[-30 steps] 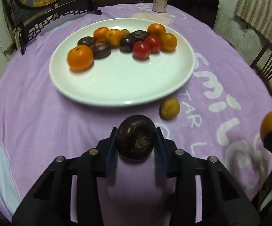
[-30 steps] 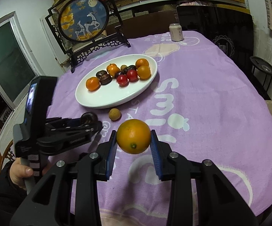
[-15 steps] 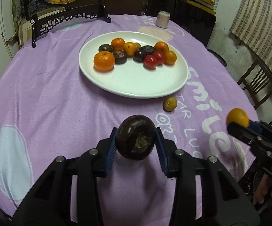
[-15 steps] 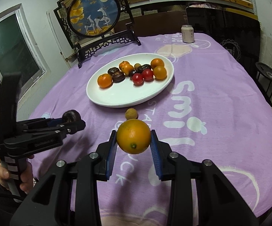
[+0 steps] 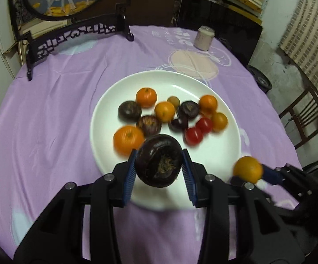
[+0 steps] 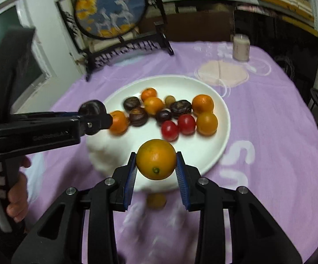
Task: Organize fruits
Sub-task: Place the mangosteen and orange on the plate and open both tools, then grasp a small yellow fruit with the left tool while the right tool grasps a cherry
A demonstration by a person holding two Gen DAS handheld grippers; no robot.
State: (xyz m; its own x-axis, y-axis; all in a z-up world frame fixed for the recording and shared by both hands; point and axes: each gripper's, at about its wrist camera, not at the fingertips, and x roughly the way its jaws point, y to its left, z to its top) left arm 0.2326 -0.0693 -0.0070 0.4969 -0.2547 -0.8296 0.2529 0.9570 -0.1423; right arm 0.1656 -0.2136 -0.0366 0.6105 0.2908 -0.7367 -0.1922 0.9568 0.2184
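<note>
My left gripper is shut on a dark purple fruit and holds it above the near edge of the white plate. My right gripper is shut on an orange, above the plate's near edge. The plate holds several oranges, dark fruits and two red tomatoes. A small brown fruit lies on the purple cloth just in front of the plate. The left gripper shows from the side in the right wrist view; the right gripper's orange shows in the left wrist view.
A round purple-clothed table carries a can at the far side and a black carved stand with a round painted screen at the far left. A wooden chair stands to the right.
Both grippers have moved forward toward the plate with their fruits held, and now hang over its near edge. The small brown fruit now lies under the right gripper.
</note>
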